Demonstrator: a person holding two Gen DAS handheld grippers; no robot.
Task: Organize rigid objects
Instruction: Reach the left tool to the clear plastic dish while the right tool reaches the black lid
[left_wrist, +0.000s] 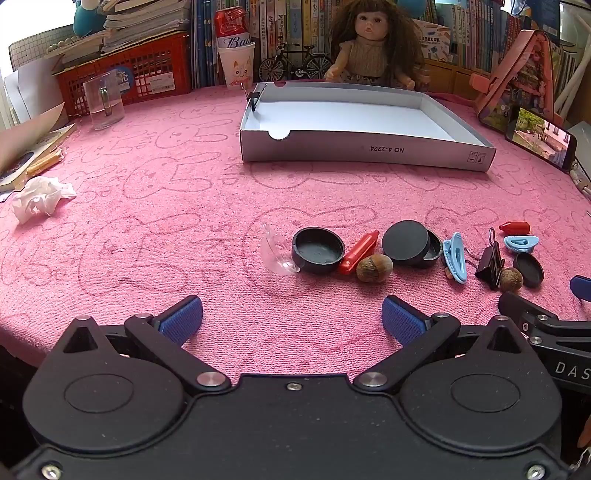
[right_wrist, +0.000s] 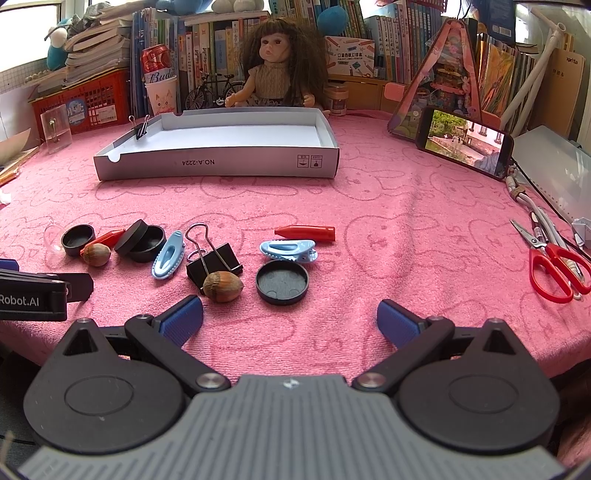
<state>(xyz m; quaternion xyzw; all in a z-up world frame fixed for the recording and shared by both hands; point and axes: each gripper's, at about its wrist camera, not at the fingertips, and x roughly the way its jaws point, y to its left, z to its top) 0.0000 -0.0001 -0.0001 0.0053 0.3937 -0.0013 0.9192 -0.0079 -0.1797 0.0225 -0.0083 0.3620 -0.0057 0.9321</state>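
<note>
A row of small objects lies on the pink cloth: a clear plastic dome, black caps, red pen caps, hazelnuts, blue hair clips, a black binder clip. A white open box stands behind them with a small binder clip on its rim. My left gripper is open and empty, short of the row. My right gripper is open and empty, just before the hazelnut and cap.
A doll, books and a red basket line the back. A glass cup and crumpled tissue lie left. A phone and red scissors lie right.
</note>
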